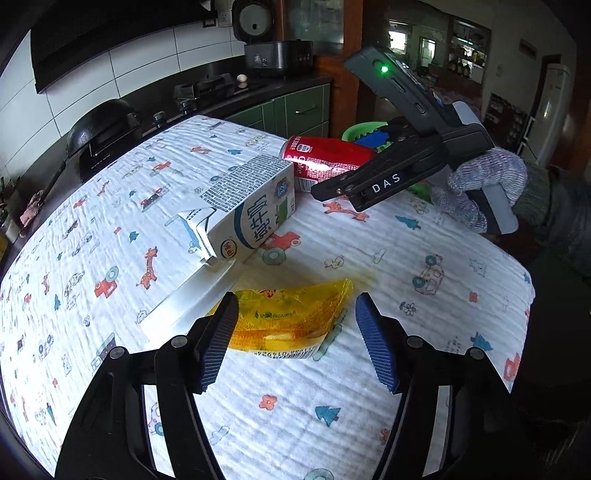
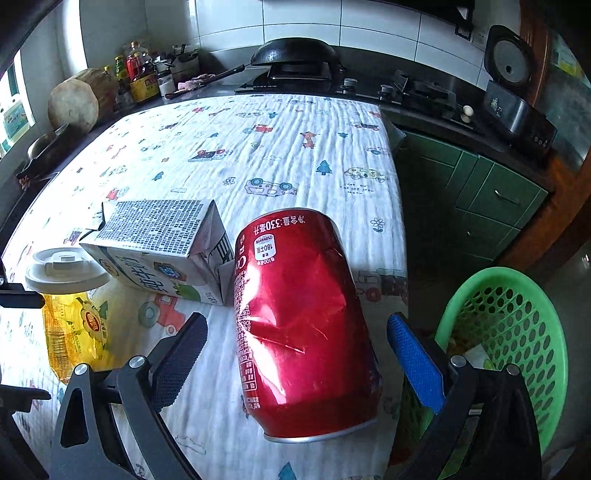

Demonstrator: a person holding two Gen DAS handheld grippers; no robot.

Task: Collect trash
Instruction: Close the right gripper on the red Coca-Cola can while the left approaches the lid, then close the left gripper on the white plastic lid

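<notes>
Over table: right claw (image 2: 295, 354) angled down, wide, straddling can (image 2: 299, 325).

white tiled wall (image 2: 376, 26), green cabinets (image 2: 491, 192), dark counter (image 1: 258, 86).

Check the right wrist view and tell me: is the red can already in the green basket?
No, the red can lies on the tablecloth between the open right gripper, while the green basket stands beside the table.
</notes>
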